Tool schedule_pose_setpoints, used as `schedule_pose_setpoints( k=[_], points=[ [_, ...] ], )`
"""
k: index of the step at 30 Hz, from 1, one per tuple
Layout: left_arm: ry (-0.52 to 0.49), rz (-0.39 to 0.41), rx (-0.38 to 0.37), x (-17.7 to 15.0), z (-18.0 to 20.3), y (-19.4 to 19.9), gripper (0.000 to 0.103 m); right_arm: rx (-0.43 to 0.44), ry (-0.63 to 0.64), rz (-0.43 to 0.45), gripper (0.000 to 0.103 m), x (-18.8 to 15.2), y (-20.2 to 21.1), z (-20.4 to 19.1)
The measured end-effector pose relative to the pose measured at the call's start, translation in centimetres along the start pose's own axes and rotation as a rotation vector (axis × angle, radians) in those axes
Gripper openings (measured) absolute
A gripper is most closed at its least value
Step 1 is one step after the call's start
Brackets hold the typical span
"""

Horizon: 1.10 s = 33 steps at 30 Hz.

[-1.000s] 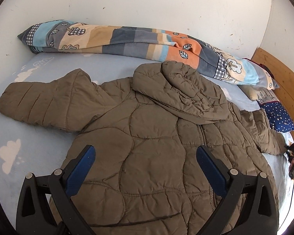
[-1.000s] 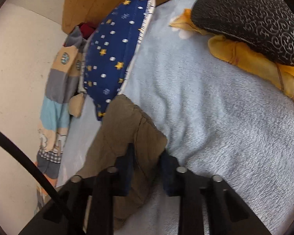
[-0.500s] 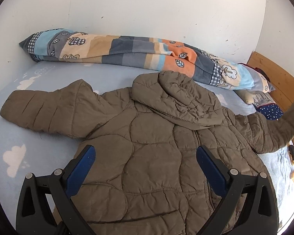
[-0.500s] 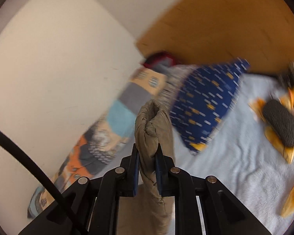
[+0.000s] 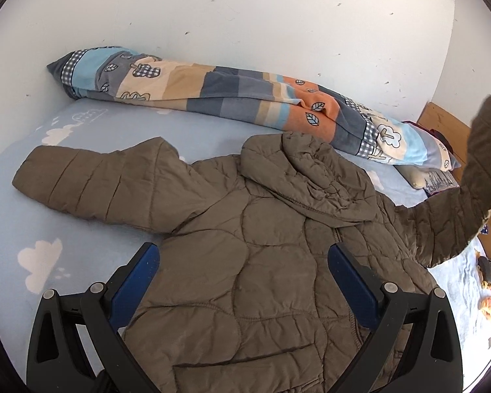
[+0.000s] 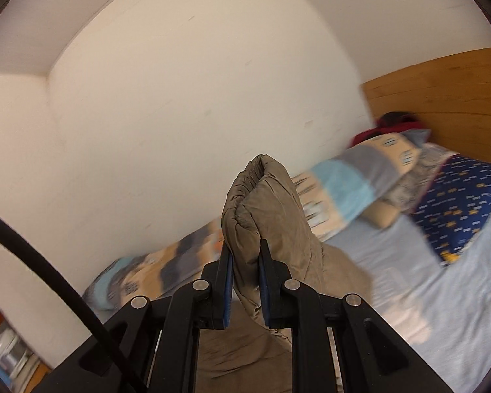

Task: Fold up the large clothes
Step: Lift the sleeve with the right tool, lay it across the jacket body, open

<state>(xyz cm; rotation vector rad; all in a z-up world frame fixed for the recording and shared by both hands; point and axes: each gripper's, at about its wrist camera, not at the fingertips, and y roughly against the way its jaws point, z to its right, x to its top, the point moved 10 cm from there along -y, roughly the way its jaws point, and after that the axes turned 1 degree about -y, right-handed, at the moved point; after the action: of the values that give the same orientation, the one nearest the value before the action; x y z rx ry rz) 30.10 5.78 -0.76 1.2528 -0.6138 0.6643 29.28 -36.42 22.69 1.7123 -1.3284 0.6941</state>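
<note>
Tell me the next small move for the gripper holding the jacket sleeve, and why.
Probably carry the sleeve inward and lay it across the jacket's chest. The right gripper is shut on the cuff and holds it raised off the bed, while the other sleeve lies spread flat. The left gripper hovers open over the torso, free to steady it.
</note>
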Motion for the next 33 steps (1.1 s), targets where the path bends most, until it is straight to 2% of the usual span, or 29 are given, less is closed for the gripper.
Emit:
schedule_pose_setpoints(
  k=[6, 9, 13, 23, 30, 33],
  points=[
    [0.035, -0.002, 0.003, 0.2, -1.1, 0.3, 0.102, 0.088, 0.087, -0.108, 0.014, -5.6, -4.5, -7.5],
    [0.039, 0.002, 0.021, 0.2, -1.6, 0.4, 0.102, 0.129, 0.122, -0.178, 0.014, -9.3, -6.9, -10.4],
    [0.058, -0.007, 0.044, 0.1, -2.5, 0.2, 0.102, 0.165, 0.184, -0.293, 0.014, -15.8, -10.6, -14.1],
    [0.071, -0.017, 0.072, 0.2, -3.4, 0.0, 0.102, 0.121, 0.393, -0.567, 0.013, -32.7, -17.7, -14.8],
    [0.091, -0.025, 0.078, 0.1, -4.0, -0.3, 0.102, 0.141, 0.461, -0.643, 0.014, -38.3, -19.1, -15.4],
    [0.095, -0.026, 0.079, 0.1, -4.1, -0.4, 0.102, 0.153, 0.475, -0.706, 0.015, -40.9, -18.7, -15.9]
  ],
)
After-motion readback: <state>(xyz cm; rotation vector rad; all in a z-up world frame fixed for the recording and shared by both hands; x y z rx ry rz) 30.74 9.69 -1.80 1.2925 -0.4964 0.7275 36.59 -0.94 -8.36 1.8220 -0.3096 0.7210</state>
